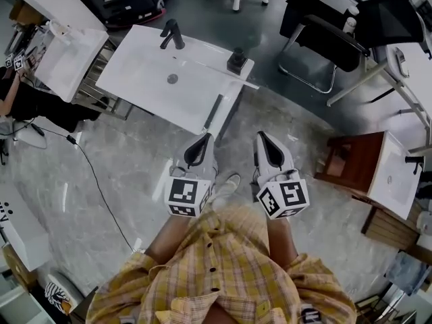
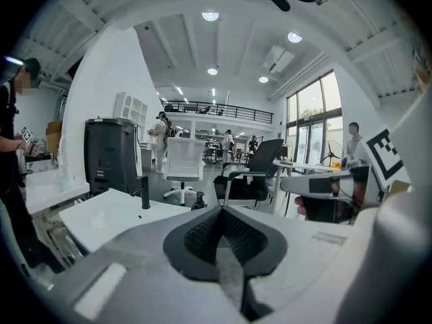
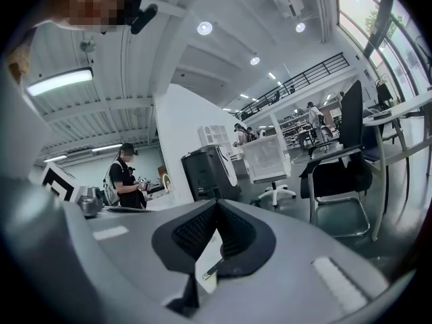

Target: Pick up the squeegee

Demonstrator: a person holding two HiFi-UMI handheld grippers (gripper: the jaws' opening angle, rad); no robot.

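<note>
Both grippers closed and empty, squeegee not picked up yet

The left gripper (image 1: 204, 138) and right gripper (image 1: 261, 136) have their fingers pressed together on nothing, hovering side by side off the white worktop (image 1: 145, 73). The squeegee (image 1: 235, 61) sits at roughly 12 o'clock from them, on the worktop's far right corner, well apart from both.

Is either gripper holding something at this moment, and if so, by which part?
Nothing is held. The left gripper and the right gripper are both closed on nothing; the squeegee lies untouched on the white sink top.
</note>
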